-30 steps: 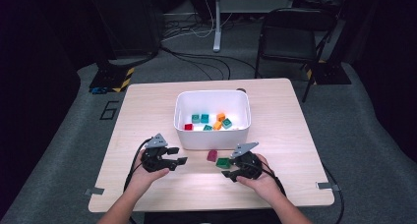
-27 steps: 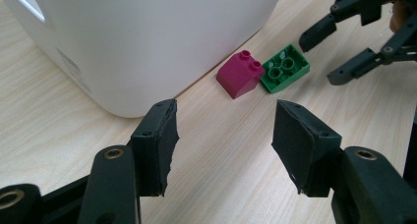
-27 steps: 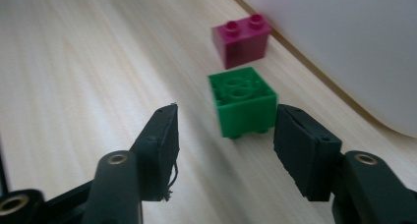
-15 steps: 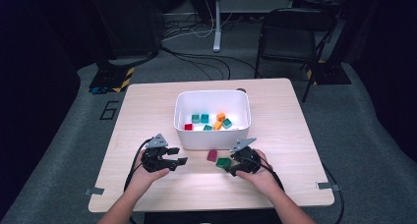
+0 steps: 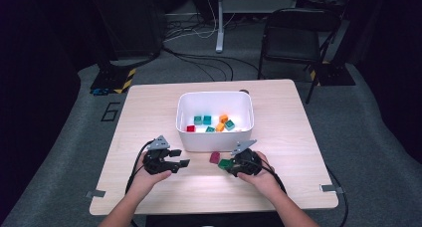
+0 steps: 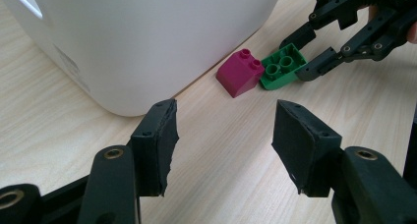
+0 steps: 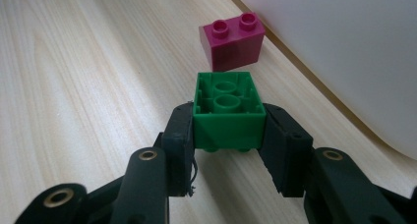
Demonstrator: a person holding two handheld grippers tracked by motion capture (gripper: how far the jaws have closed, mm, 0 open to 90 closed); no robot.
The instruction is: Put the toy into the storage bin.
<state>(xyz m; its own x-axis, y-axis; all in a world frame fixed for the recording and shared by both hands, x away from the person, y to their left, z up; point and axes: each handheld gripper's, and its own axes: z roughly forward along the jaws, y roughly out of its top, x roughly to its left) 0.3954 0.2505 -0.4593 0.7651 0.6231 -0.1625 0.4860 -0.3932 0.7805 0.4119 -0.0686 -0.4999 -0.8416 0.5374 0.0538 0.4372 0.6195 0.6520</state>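
Work in hand: The person seems to be picking bricks up off the surface (image 5: pixel 149 112) to drop them into the white bin (image 5: pixel 215 137), where other little bricks already lie.

Right gripper: The right gripper (image 7: pixel 227 135) sits low in the middle of its own view. Its jaws have just been closing, and now its fingers (image 7: pixel 178 135) pinch the green brick (image 7: pixel 227 108) from both sides.

Green brick: It lies upside down, hollow side up, right between the two fingers, one on each side wall. In the high view it is at the lower middle of the frame (image 5: pixel 225 163), just below the bin's front wall.

Why held this way: The flat side walls give the fingers something firm to squeeze, so the brick likely will not slip when it is lifted.

Magenta brick: The magenta brick (image 7: pixel 232 40) stands studs up just past the green one, toward the top of the right gripper view. It is very near the green brick and close to the bin wall. It looks like the next one to go in.

Left gripper: The left gripper (image 6: pixel 223 140) has its fingers (image 6: pixel 157 145) spread wide with nothing between them. It rests on the surface at the lower left of the high view (image 5: pixel 181 163), probably waiting its turn.

Bin: It stands in the middle of the surface, so both hands can reach it.
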